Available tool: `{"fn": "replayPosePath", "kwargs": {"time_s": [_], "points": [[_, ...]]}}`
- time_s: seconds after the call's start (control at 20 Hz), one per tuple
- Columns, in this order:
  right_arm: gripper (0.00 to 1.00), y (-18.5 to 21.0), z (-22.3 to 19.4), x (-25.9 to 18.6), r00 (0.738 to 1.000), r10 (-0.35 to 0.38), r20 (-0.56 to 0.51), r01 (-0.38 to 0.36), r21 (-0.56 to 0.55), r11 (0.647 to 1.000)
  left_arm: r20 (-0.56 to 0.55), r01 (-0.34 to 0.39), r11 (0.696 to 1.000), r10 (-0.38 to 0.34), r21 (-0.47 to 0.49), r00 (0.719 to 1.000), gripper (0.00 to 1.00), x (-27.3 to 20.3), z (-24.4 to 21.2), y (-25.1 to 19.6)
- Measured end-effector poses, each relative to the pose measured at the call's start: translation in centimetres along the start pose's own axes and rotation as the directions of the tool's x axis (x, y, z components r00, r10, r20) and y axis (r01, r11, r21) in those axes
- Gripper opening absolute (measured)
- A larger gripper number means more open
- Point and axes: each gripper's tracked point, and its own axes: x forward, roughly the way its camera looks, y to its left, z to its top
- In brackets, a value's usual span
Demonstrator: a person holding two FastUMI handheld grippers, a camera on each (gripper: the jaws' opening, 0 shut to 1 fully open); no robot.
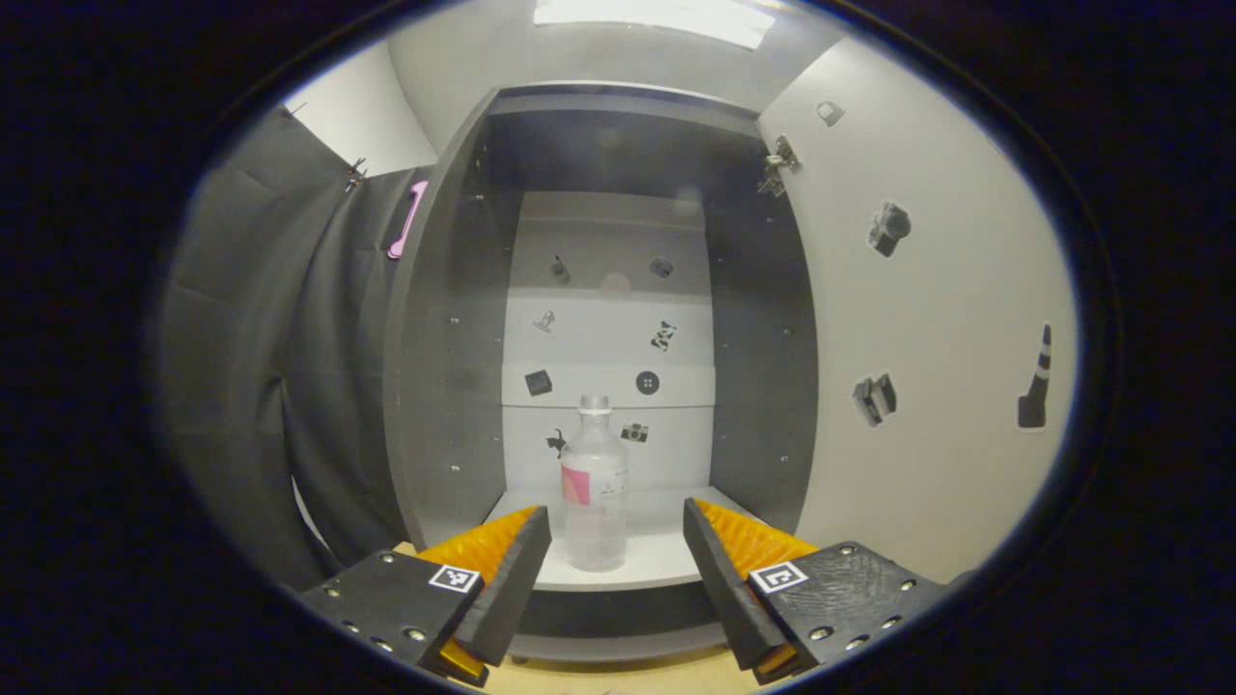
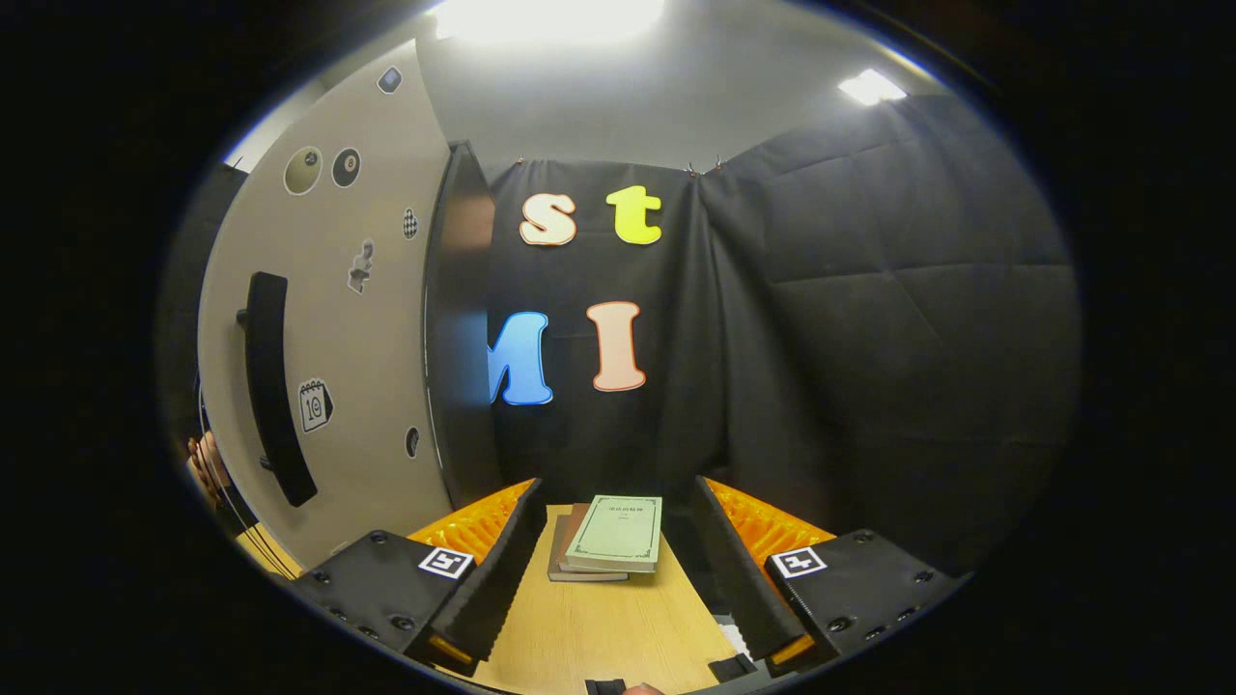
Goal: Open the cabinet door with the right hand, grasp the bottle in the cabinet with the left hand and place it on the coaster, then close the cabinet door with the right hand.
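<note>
The cabinet (image 1: 454,319) stands open, its door (image 1: 927,319) swung wide to the right, and the bottle (image 1: 594,483) stands upright on the white bottom shelf (image 1: 666,560), near the front edge and roughly centred between the dark side walls. The left gripper (image 1: 616,565) faces it with its jaws wide apart, lined up on either side of the bottle but not yet around it. The right gripper (image 2: 613,569) hangs with its jaws apart too, holding nothing, above the wooden table (image 2: 599,627) where two books (image 2: 608,536) lie stacked; the door's outer face with its long dark handle (image 2: 275,386) stands to its left

The bottle looks light, clear and nearly empty, so the likely failure is a knock: if one finger arrives first it could tip the bottle or push it farther back. Closing too high on the narrow neck risks a slip. The open door could also drift inwards against the left arm. The coaster's place I cannot tell
</note>
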Motion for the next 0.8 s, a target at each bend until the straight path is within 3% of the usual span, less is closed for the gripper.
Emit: {"fn": "replayPosePath", "kwargs": {"time_s": [0.35,0.8], "points": [[0.93,0.2,-0.4,1.4,0.998,-0.067,-0.013,0.067,0.013,0.998,-0.039,0.022,1.0,-0.022,0.009,0.999,0.84,5.0,-2.5,1.2],[0.96,0.5,-1.5,2.7,0.991,-0.126,-0.041,0.127,0.013,0.992,-0.079,0.03,0.999,-0.029,0.022,0.996,0.84,9.8,-5.3,2.3]]}}
